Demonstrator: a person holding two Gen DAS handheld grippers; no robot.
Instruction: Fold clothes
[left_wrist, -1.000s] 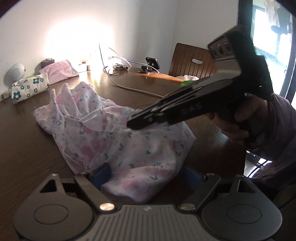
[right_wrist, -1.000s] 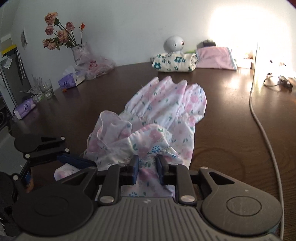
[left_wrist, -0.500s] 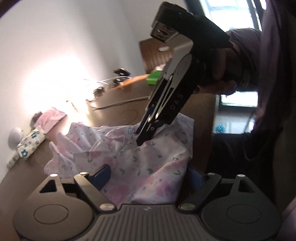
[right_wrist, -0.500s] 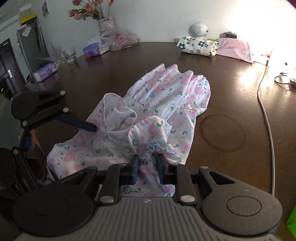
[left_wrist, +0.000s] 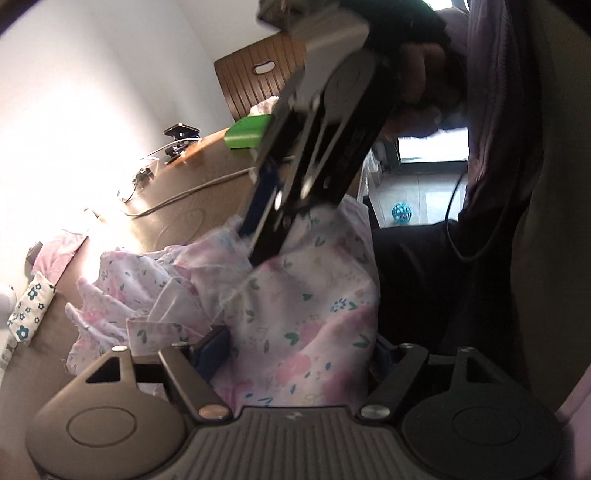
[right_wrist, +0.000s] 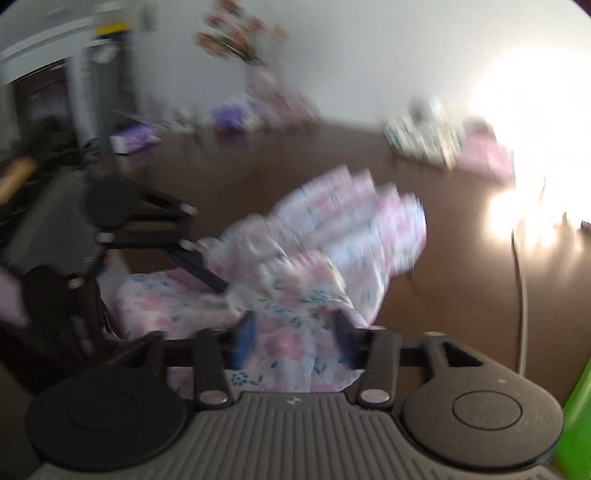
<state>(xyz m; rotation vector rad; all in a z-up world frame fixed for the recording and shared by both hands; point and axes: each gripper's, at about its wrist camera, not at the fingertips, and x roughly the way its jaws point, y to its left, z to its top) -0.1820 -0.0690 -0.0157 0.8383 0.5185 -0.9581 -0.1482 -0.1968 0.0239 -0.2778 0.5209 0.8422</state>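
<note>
Since the earlier frames, your right claw (right_wrist: 293, 341) has let go of the gathered pinch of cloth it was clamped on; its jaws are opening, with the fabric loose between them and neither pad pressing. The floral garment (left_wrist: 295, 314) has also been drawn from the middle of the counter (left_wrist: 184, 206) toward its near edge, where it now lies bunched.

Going left to right: a folded floral piece (left_wrist: 31, 306) and a pink piece (left_wrist: 59, 251) sit at the far left of the counter. Next comes the garment's ruffled end, then its bulk.

Treat the garment as light, thin and limp. It will drape, wrinkle and slide on the smooth wood, and it keeps no shape of its own. Judging from the frames, take hold at a hem or a corner, not at mid-panel, so the fold line stays straight.

Your left claw (left_wrist: 299, 354) stands wide, jaws closing, with the cloth heaped between the pads but not visibly pinched. The right claw's view is blurred, though its separated pads are clear. To the right, a white cable (right_wrist: 522, 295) lies on the counter.
</note>
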